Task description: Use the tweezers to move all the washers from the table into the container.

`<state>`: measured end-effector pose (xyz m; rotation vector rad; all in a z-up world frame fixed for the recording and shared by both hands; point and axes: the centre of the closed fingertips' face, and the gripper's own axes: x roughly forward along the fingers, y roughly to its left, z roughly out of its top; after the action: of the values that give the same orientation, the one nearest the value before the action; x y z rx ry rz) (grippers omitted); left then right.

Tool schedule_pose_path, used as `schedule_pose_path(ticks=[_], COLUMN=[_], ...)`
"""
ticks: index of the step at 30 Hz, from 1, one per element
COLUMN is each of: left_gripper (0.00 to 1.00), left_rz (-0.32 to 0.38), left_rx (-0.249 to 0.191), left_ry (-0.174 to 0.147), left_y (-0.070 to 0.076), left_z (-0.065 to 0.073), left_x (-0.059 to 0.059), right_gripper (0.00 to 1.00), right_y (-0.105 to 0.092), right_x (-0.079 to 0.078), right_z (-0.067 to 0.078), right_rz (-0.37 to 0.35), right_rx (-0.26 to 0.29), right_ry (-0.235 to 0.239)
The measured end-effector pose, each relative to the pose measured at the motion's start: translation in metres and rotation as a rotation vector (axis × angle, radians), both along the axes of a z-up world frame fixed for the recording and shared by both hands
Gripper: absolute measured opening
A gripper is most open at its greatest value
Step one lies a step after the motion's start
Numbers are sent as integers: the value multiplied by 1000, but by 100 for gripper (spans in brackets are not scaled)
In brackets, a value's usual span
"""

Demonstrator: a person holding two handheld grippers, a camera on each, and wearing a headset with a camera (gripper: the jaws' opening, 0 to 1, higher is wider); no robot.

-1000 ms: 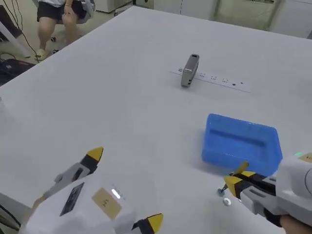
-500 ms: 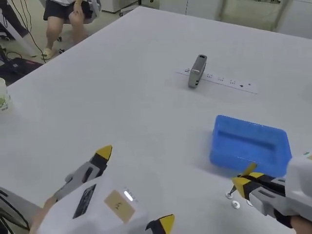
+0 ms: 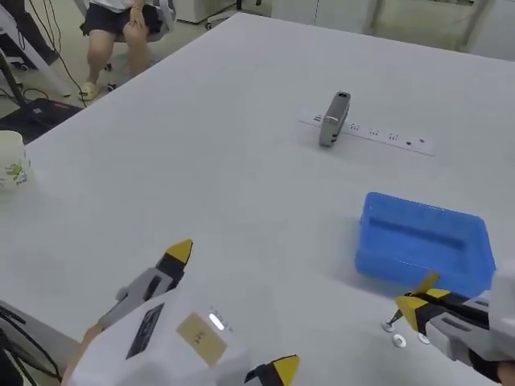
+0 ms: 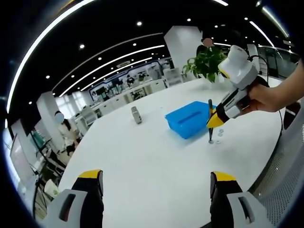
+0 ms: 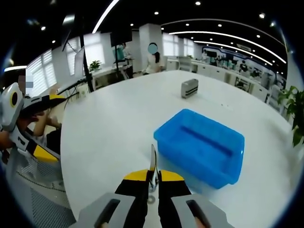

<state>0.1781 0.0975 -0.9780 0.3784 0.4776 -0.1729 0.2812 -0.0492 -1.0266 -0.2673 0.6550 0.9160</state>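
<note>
The washers point(image 3: 400, 341) are lying loose on the white table point(image 3: 201, 161), just beside the near wall of the blue container point(image 3: 425, 241), at about its 6 o'clock in the head view. The container is looking empty, so I am judging the task to be at or near its start. The tweezers point(image 5: 152, 164) are pointing down among the washers with their tip close to the table. Whether a washer is already being pinched is too small to tell.

The right gripper point(image 3: 418, 296) is carrying the tweezers, its jaws pressing together on the tool's body. That grip is probably what is keeping the thin tool stiff and aimed, and the short reach to the container is making each transfer a small one.

The left gripper point(image 3: 230, 310) is hovering over bare table at 7 o'clock in the head view, well apart from the washers. Its jaws are standing wide apart and holding nothing, and it seems to be waiting out of the way.

Farther out, at the container's 12 o'clock, a power strip point(image 3: 374, 133) is lying with a grey device point(image 3: 335, 118) standing on its end, and a cup point(image 3: 12, 169) is sitting at the table's 9 o'clock edge
</note>
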Motion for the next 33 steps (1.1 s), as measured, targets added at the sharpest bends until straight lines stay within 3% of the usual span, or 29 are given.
schedule_pose_path(ticks=[9,14,25,33], left_gripper=[96,95,94,94], left_rz=[16,35,32,37], left_rx=[21,0,16,21], left_ry=[10,1,5,7], left_y=[4,8,7,8], left_z=[-3,0,-1,-2], left_x=[0,1,0,0], right_gripper=[2,2,2,2], right_y=[2,5,10,15], right_x=[-3,1,42,77], right_z=[34,53,97,106], right_rz=[15,23,-58,-113], right_rx=[35,52,141,163], right_ry=[-47,-83,-183,-228])
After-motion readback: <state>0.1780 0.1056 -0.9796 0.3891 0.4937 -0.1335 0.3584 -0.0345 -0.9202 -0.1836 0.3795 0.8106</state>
